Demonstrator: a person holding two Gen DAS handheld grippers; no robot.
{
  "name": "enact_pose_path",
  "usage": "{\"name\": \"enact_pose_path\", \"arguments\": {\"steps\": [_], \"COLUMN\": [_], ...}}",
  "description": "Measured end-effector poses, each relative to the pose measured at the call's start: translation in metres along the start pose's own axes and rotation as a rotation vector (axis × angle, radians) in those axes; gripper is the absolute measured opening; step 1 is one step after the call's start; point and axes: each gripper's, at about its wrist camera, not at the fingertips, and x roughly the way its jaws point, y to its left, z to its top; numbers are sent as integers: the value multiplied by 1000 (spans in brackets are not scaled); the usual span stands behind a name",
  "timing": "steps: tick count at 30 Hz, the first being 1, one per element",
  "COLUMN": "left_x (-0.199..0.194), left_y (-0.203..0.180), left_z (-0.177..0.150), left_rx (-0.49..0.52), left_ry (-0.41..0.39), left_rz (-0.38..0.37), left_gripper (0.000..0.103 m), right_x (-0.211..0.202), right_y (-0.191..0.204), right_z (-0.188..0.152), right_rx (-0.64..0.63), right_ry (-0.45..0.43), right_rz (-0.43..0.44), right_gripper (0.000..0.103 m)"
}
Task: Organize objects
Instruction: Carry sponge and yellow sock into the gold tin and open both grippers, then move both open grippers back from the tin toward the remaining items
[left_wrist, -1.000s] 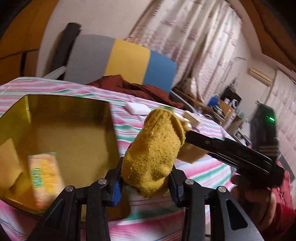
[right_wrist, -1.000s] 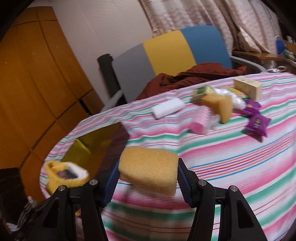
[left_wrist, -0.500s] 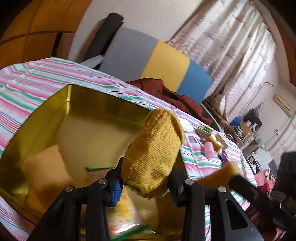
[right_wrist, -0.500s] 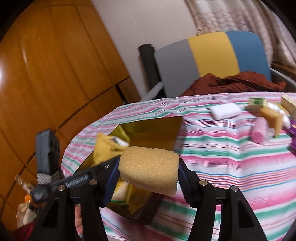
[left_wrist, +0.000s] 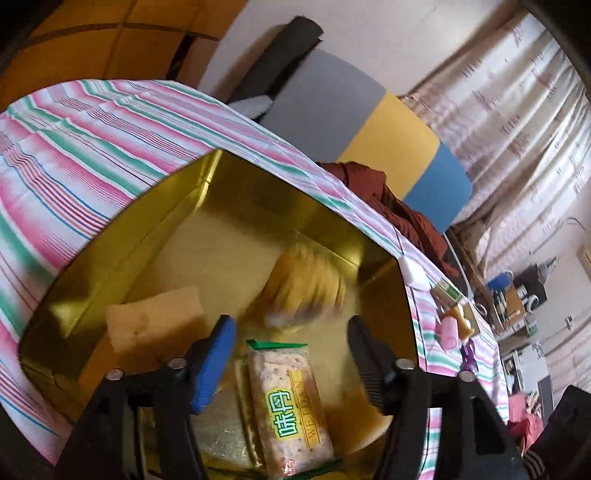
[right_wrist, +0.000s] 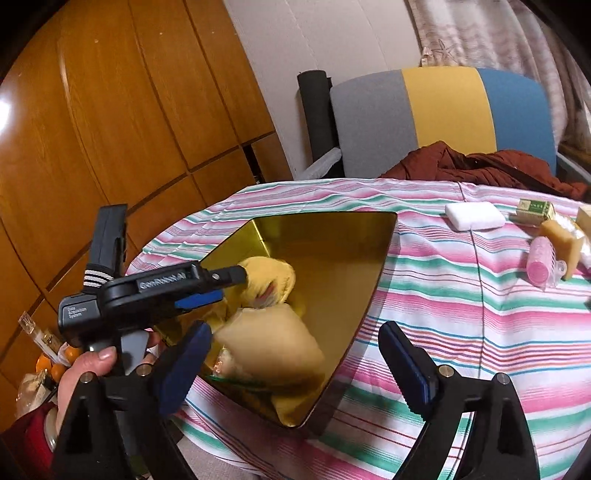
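A gold tin stands open on the striped tablecloth. My left gripper hangs over it, its jaws opening, no pad touching anything. The yellow sock lies blurred just beyond its fingertips, inside the tin. A yellow sponge and a cracker packet also lie in the tin. In the right wrist view my right gripper is over the tin's near corner, jaws opening. Another yellow sponge is blurred between and below its pads, loose in the tin. The left gripper reaches in beside the sock.
On the cloth to the right lie a white bar, a green box, a pink roll and a wrapped sponge. A grey, yellow and blue chair with a brown cloth stands behind. Wooden doors are at left.
Both grippers moved over the gold tin and opened. The left one let go of the yellow sock, the right one let go of the sponge; both things dropped into the tin.
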Motion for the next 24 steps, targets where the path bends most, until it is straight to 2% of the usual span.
{"name": "enact_pose_path", "arguments": {"steps": [5, 12, 24], "left_x": [-11, -17, -12], "left_y": [-5, -20, -54], "left_z": [1, 1, -16], "left_rx": [10, 61, 170], "left_ry": [-59, -86, -47], "left_rz": [16, 28, 0], "left_gripper": [68, 68, 68], "right_x": [-1, -3, -12], "right_y": [-5, -15, -41], "right_z": [-4, -6, -8], "right_rx": [20, 54, 119], "right_ry": [6, 6, -3], "right_rz": [-13, -27, -89], "right_gripper": [92, 93, 94]}}
